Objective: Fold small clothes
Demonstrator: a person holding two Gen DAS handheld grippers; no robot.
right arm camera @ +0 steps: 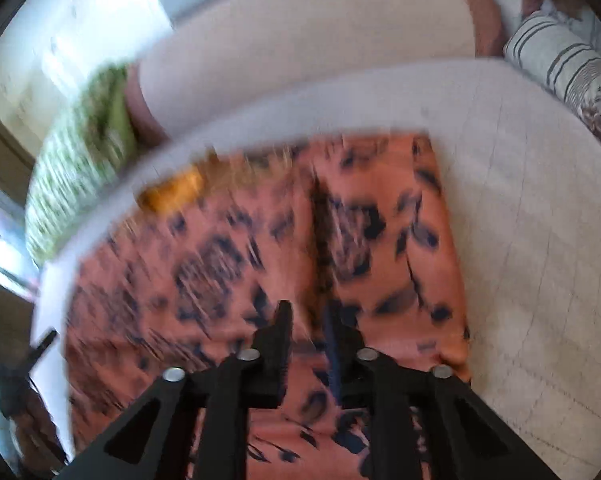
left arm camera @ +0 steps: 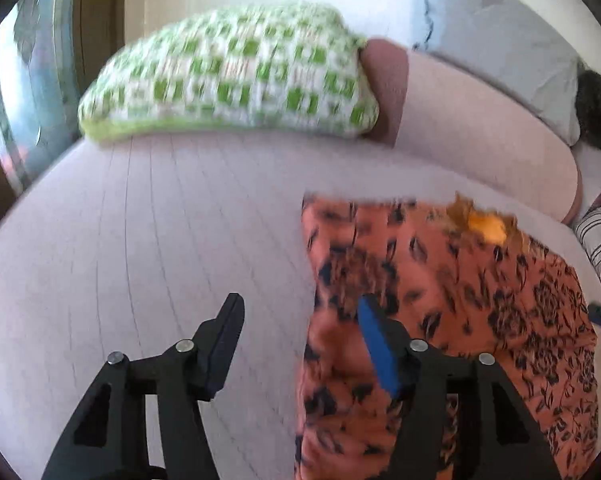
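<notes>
An orange garment with a black floral print (left arm camera: pixel 460 300) lies flat on a pale quilted bed surface (left arm camera: pixel 160 240). It has a yellow-orange patch near its far edge (left arm camera: pixel 486 228). My left gripper (left arm camera: pixel 300 316) is open, straddling the garment's left edge; its right finger with the blue pad is over the cloth. In the right wrist view the garment (right arm camera: pixel 240 260) fills the middle, blurred by motion. My right gripper (right arm camera: pixel 308 320) hovers over it with its jaws a narrow gap apart, holding nothing that I can see.
A green-and-white knitted cushion (left arm camera: pixel 236 76) lies at the back of the bed, also in the right wrist view (right arm camera: pixel 80 152). A grey pillow (left arm camera: pixel 500 48) and a striped pillow (right arm camera: pixel 568 68) sit at the far side. A pink bolster (left arm camera: pixel 460 120) runs behind.
</notes>
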